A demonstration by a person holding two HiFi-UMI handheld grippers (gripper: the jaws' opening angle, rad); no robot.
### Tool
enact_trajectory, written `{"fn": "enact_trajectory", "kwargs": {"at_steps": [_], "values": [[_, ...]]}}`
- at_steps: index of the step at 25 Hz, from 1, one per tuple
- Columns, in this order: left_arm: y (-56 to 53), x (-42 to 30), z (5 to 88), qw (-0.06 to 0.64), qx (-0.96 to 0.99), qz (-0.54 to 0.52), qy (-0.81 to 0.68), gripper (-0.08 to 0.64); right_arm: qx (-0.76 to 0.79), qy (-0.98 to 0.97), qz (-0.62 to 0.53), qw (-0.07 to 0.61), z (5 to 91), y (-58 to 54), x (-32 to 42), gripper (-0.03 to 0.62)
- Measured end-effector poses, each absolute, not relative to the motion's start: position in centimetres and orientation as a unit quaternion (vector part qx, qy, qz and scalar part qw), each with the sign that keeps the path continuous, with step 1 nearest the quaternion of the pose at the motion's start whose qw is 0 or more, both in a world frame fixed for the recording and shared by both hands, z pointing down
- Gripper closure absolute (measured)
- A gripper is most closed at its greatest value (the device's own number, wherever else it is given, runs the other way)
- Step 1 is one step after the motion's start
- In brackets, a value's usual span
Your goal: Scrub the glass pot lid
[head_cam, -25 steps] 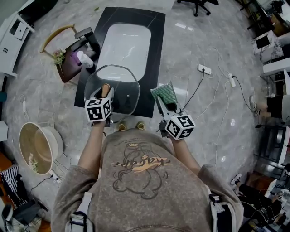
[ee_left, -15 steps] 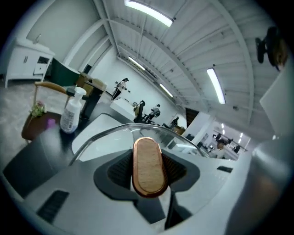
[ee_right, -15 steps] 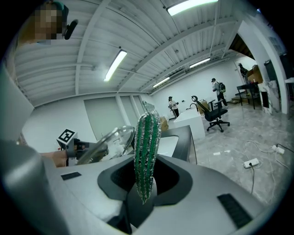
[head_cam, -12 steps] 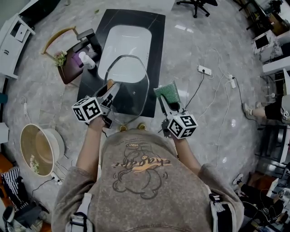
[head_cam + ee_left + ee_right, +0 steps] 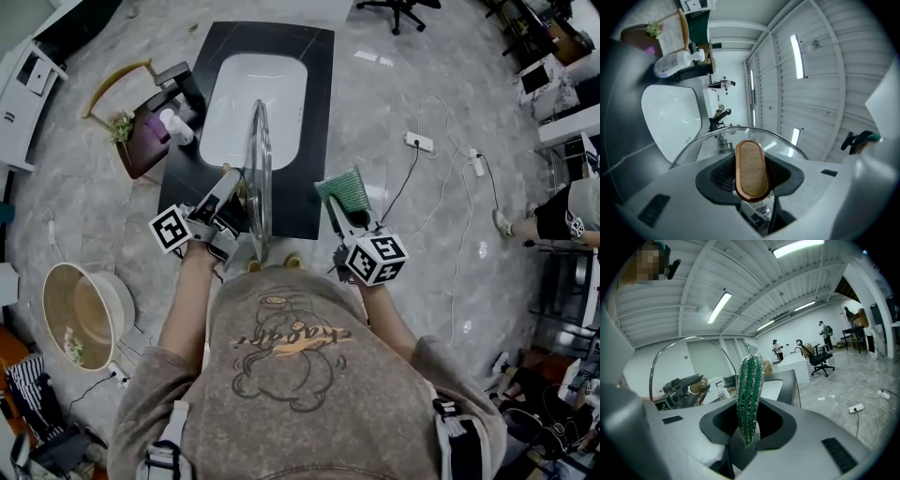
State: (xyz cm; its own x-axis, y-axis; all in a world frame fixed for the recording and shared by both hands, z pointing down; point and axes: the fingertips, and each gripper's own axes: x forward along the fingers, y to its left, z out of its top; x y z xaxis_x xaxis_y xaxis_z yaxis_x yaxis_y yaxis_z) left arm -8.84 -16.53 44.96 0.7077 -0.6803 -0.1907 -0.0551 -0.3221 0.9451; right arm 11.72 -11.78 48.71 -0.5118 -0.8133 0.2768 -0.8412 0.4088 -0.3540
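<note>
The glass pot lid [image 5: 259, 173] stands on edge over the black counter and shows in the head view as a thin arc. My left gripper [image 5: 232, 202] is shut on its wooden knob [image 5: 240, 195], to the lid's left. In the left gripper view that knob [image 5: 751, 169] sits between the jaws, with the glass lid [image 5: 712, 138] behind it. My right gripper [image 5: 339, 208] is shut on a green scrub sponge [image 5: 341, 190] and is apart from the lid, to its right. The right gripper view shows the sponge [image 5: 749, 394] upright in the jaws and the lid's rim [image 5: 663, 348] to the left.
A white sink [image 5: 255, 103] is set in the black counter [image 5: 319, 122]. A white bottle [image 5: 174, 124] and a dark faucet [image 5: 178, 75] are at the sink's left. On the floor lie a round basin [image 5: 80, 305], a power strip [image 5: 418, 142] and cables.
The left gripper has rolled and swung left, which turned the lid from broad-face-up to edge-on. The right gripper with the sponge has stayed almost still.
</note>
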Motion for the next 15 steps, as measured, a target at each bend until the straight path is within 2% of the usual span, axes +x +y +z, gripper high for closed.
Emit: {"fn": "enact_trajectory", "kwargs": {"at_steps": [15], "values": [[-14.8, -7.0, 44.9, 0.538, 0.761, -0.283, -0.227, 0.388, 0.364, -0.915, 0.155, 0.074, 42.4, -10.8, 6.1, 0.499]]}}
